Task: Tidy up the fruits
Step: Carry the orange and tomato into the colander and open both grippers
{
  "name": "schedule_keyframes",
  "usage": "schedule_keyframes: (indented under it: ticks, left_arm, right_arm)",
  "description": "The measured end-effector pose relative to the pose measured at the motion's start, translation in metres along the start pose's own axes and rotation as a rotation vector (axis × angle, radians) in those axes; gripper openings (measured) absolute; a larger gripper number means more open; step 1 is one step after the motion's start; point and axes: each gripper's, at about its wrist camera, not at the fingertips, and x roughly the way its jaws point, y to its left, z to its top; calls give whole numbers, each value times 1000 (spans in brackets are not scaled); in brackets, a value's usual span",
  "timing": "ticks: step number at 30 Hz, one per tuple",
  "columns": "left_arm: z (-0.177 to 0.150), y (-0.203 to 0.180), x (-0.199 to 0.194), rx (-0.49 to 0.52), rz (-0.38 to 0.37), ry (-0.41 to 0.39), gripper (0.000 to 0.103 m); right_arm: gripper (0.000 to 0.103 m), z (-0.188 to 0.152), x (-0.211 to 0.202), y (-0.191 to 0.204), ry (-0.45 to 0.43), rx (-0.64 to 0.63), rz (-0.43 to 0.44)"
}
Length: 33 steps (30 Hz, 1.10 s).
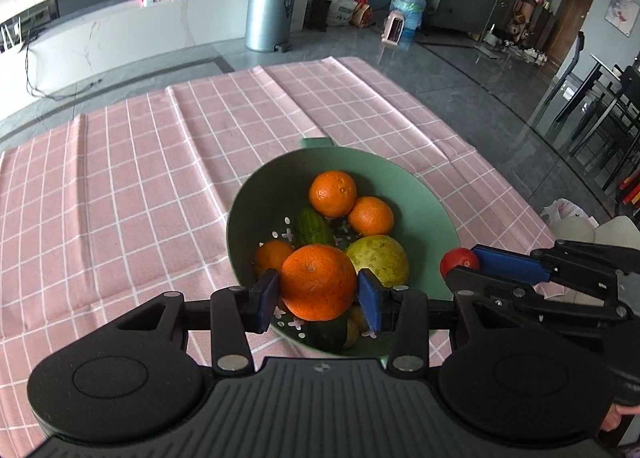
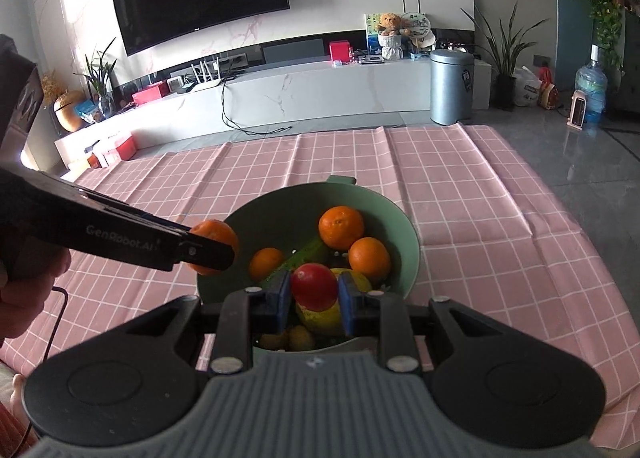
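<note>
A green bowl (image 1: 420, 197) sits on the pink checked tablecloth (image 1: 140, 177). It holds several oranges (image 1: 333, 193), a striped green cucumber (image 1: 312, 226) and a yellow-green pear (image 1: 378, 260). My left gripper (image 1: 318, 298) is shut on a large orange (image 1: 318, 286) and holds it above the bowl's near side. My right gripper (image 2: 314, 292) is shut on a red tomato (image 2: 314, 285) above the bowl (image 2: 408, 242). The right gripper and its tomato (image 1: 458, 260) also show at the bowl's right rim in the left wrist view. The left gripper with its orange (image 2: 214, 246) shows at the bowl's left rim in the right wrist view.
The tablecloth (image 2: 480, 197) covers the whole table. Beyond the far edge are a grey bin (image 1: 270, 13), a white TV bench (image 2: 280, 93) and a water bottle (image 1: 408, 5). Dark chairs (image 1: 600, 105) stand to the right.
</note>
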Motion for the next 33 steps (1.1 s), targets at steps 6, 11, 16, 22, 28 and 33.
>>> schedule_keyframes:
  ticks: [6, 11, 16, 22, 28, 33]
  left_arm:
    - [12, 2, 25, -18, 26, 28, 48]
    - [24, 9, 37, -38, 30, 25, 48]
    - [35, 12, 50, -34, 45, 43, 48]
    - [38, 13, 63, -34, 42, 69, 48]
    - [38, 16, 72, -43, 36, 93, 49]
    - [36, 14, 68, -34, 39, 88, 50]
  right_arm:
    - [21, 6, 23, -6, 12, -4, 6]
    - [21, 17, 49, -6, 19, -24, 6]
    - [21, 26, 71, -4, 22, -67, -10]
    - [21, 27, 87, -11, 49, -71, -13]
    - [21, 24, 97, -16, 75, -55, -9]
    - [22, 26, 98, -16, 88, -41, -1]
